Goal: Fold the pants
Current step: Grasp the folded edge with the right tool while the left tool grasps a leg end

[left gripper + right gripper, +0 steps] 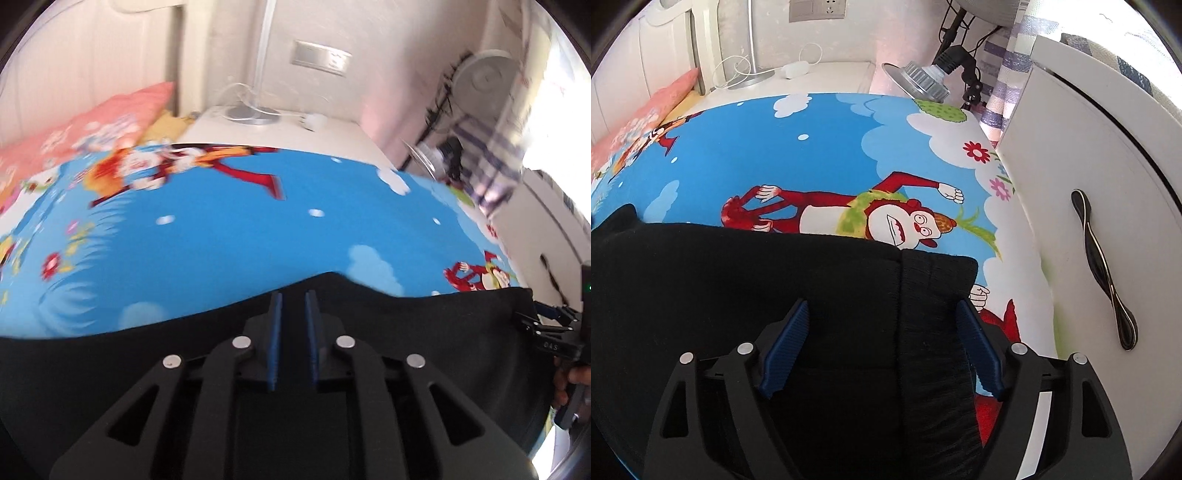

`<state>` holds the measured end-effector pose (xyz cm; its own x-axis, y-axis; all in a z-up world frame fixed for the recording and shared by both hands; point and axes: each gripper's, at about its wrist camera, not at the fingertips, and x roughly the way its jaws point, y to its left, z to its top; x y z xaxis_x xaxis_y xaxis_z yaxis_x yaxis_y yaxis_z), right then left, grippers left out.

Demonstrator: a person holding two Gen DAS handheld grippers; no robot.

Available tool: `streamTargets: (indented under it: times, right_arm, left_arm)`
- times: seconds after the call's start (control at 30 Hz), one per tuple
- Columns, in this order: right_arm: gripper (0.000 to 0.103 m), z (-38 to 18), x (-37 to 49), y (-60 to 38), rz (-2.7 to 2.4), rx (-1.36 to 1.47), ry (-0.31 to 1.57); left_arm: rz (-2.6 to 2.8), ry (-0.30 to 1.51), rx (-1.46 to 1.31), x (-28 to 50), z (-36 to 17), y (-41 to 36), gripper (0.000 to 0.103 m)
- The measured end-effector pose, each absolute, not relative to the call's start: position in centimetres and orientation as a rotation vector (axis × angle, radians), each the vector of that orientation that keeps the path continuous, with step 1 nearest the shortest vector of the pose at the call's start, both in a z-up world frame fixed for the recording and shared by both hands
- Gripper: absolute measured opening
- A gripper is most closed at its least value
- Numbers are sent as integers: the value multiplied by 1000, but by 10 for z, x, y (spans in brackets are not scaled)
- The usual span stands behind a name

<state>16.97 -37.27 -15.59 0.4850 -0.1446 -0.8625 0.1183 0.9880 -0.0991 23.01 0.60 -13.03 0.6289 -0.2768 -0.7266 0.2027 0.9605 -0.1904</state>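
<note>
While the left gripper (293, 295) pinches the black pants (746, 280) on the cartoon bedsheet (831, 147), the right gripper (882, 314) straddles their ribbed waistband (934, 295), jaws spread.

The black pants (746, 291) lay spread flat across the bed's blue cartoon sheet (746, 155); their ribbed waistband (934, 295) sat at the right end; the far edge rose slightly mid-span.

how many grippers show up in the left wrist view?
2. The left hand-held gripper fills the bottom centre, fingers nearly closed over the black pants. The right hand-held gripper shows only partly at the right edge, by the pants' corner.
</note>
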Motion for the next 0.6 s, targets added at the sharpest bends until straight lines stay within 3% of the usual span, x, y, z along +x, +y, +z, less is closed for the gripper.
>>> streamTargets:
  times: [0.23, 0.3, 0.33, 0.53, 0.6]
  right_arm:
    - [85, -158, 169, -368, -207, -68, 1025]
    - [85, -156, 170, -362, -226, -116, 1014]
    - [85, -156, 169, -358, -237, -139, 1010]
    - [88, -109, 148, -338, -237, -121, 868]
    - [91, -87, 135, -315, -138, -61, 795]
  left_arm:
    - [113, 888, -182, 192, -150, 201, 15]
    - [277, 885, -194, 178, -154, 259, 37]
    - [357, 883, -205, 170, -154, 287, 40]
    - [555, 548, -458, 41, -110, 390, 37]
    - [533, 571, -454, 25, -121, 394, 35]
